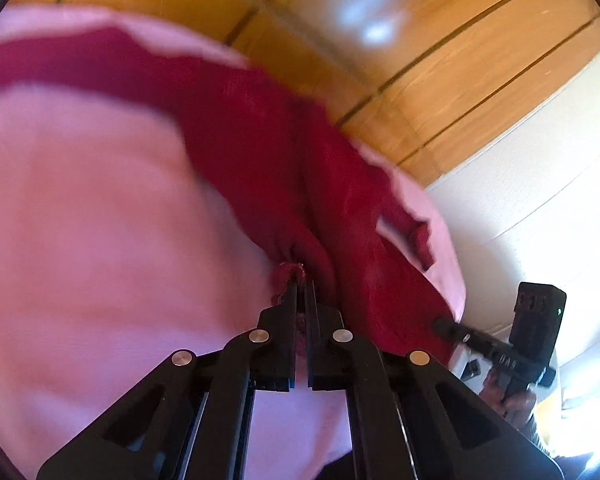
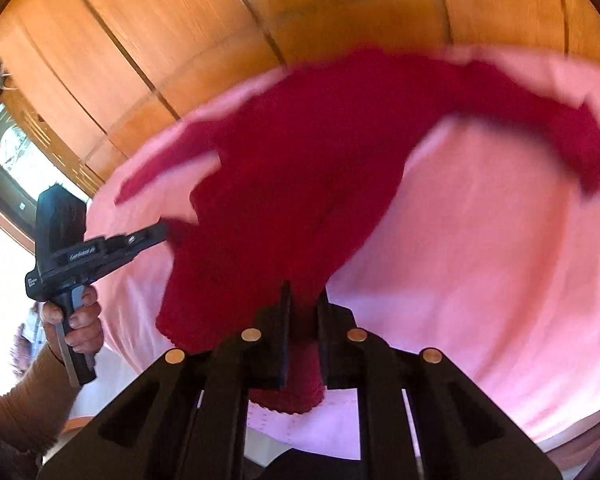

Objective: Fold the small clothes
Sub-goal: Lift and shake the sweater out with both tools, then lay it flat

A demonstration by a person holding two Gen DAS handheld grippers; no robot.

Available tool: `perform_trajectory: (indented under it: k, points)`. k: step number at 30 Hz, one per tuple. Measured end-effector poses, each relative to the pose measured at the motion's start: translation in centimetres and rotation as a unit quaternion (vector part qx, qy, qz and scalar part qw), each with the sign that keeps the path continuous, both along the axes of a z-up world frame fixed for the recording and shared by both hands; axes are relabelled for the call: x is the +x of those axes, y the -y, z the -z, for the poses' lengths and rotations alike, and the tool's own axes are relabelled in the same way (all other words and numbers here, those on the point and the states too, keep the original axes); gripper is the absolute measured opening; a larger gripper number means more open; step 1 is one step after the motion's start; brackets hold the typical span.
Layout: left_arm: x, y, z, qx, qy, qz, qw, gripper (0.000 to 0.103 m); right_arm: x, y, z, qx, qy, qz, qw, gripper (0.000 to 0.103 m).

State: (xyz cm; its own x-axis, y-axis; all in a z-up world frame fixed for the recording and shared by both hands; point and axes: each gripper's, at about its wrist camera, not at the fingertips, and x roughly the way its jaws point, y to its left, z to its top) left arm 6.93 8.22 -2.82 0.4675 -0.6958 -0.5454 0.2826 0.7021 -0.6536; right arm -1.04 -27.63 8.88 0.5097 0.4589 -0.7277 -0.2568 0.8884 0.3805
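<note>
While both claws had a bite on it, the dark red knitted garment (image 1: 260,152) lay spread across the pale pink cloth (image 1: 80,220) that covered the work surface, one sleeve trailing away to the far side. The left gripper (image 1: 300,284) had its jaws pressed together on a bunched edge of the knit, a little tuft of red wool poking up between the tips, and that's a tight pinch, no gap showing at all! Over on the other side, the right gripper (image 2: 302,300) was clamped on a thicker fold of the same red knit, its jaws standing slightly apart only because the wool filled the space between them.

Two holds on one edge, well apart: that read like a setup for carrying that edge over the body of the garment in a single fold, keeping it level so nothing sagged in the middle. In the right wrist view a hand (image 2: 76,320) in a tan sleeve squeezed the left tool's trigger, which explained the firm closure. Orange-brown wooden panelling (image 2: 140,40) filled the background behind the pink cloth. Motion blur softened everything, so the exact part of the hem gripped couldn't be told.
</note>
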Motion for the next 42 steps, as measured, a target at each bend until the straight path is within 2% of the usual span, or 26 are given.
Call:
perform_trajectory:
  k: [3,4,6,8,11,13,15,17,18,19,20,21,22,25,26,28,29,30,31,33,35,37,39,40,42]
  points:
    - [-3.8,-3.4,-4.6,0.003,0.06,-0.016,0.9981,0.002,-2.1,2.0,-3.4,-0.031,0.047,0.006,0.998,0.01]
    - [-5.3,-4.5,-5.9,0.007,0.075,-0.02,0.997,0.002,-2.5,2.6,-3.7,-0.043,0.05,0.01,0.998,0.009]
    - [-8.6,-5.8,-7.8,0.026,0.099,-0.029,0.9943,0.002,-3.3,3.6,-2.4,-0.061,0.028,0.025,0.997,0.009]
    - [-10.9,-6.7,-8.0,0.057,0.1,-0.042,0.9924,0.002,-3.9,4.6,-0.1,-0.077,-0.009,0.035,0.996,0.009]
    - [-12.6,-8.7,-5.4,0.083,0.052,-0.062,0.9932,0.002,-4.2,5.4,4.6,-0.097,-0.067,0.045,0.992,0.009]
    - [-12.7,-8.7,-2.6,0.095,0.01,-0.045,0.9944,0.002,-4.2,4.9,7.8,-0.113,-0.095,0.056,0.987,0.009]
    - [-12.6,-8.8,0.0,0.103,-0.027,-0.036,0.9937,0.002,-4.1,5.2,8.9,-0.116,-0.109,0.058,0.986,0.009]
    - [-11.8,-10.1,1.7,0.104,-0.055,-0.073,0.9903,0.003,-4.1,5.0,9.0,-0.121,-0.105,0.055,0.986,0.009]
    - [-11.3,-10.4,1.9,0.089,-0.062,-0.081,0.9908,0.021,-4.2,4.7,8.7,-0.126,-0.1,0.052,0.986,0.009]
    - [-10.8,-11.3,2.4,0.055,-0.072,-0.095,0.9913,0.033,-4.0,4.4,8.7,-0.131,-0.099,0.051,0.985,0.009]
    - [-10.3,-11.7,2.7,0.035,-0.077,-0.112,0.9901,0.056,-3.7,4.1,8.8,-0.133,-0.101,0.05,0.985,0.009]
    - [-9.6,-12.0,2.9,0.022,-0.075,-0.133,0.9881,0.061,-3.5,4.1,9.0,-0.133,-0.102,0.051,0.984,0.01]
    - [-8.9,-11.9,2.9,0.019,-0.072,-0.136,0.988,0.061,-3.9,4.0,8.9,-0.133,-0.103,0.053,0.984,0.01]
    - [-6.6,-10.5,3.1,0.012,-0.066,-0.122,0.9902,0.061,-4.3,4.0,9.0,-0.129,-0.104,0.059,0.984,0.01]
    - [-5.9,-9.8,3.2,0.015,-0.064,-0.11,0.9918,0.059,-4.2,3.9,9.0,-0.128,-0.104,0.06,0.985,0.01]
    - [-4.9,-8.0,3.7,0.034,-0.061,-0.084,0.994,0.041,-4.3,4.1,8.7,-0.125,-0.102,0.061,0.985,0.01]
    - [-4.2,-7.0,4.2,0.055,-0.066,-0.064,0.9943,0.013,-4.6,4.4,8.5,-0.125,-0.101,0.061,0.985,0.01]
    - [-3.9,-5.2,4.4,0.079,-0.066,-0.06,0.9929,0.001,-4.8,4.5,8.3,-0.124,-0.098,0.061,0.985,0.01]
    - [-4.1,-4.9,4.5,0.103,-0.059,-0.061,0.9911,0.001,-5.1,4.8,8.1,-0.124,-0.095,0.06,0.986,0.01]
    - [-5.6,-5.2,4.5,0.122,-0.05,-0.065,0.9892,0.001,-6.0,5.1,7.2,-0.127,-0.081,0.053,0.987,0.01]
    - [-7.4,-6.9,4.0,0.119,-0.049,-0.082,0.9883,0.001,-6.8,5.2,6.9,-0.138,-0.076,0.045,0.987,0.009]
    - [-9.1,-8.0,4.0,0.097,-0.064,-0.09,0.9891,0.001,-6.9,5.2,7.8,-0.146,-0.088,0.045,0.984,0.009]
    - [-10.4,-7.0,4.2,0.105,-0.068,-0.084,0.9885,0.001,-6.5,5.2,8.4,-0.155,-0.094,0.046,0.982,0.01]
    - [-10.6,-6.6,4.2,0.109,-0.069,-0.083,0.9882,0.001,-6.2,5.5,8.4,-0.151,-0.097,0.053,0.982,0.013]
    - [-10.9,-6.6,3.8,0.095,-0.071,-0.085,0.9893,0.001,-5.5,6.3,7.7,-0.151,-0.088,0.074,0.982,0.033]
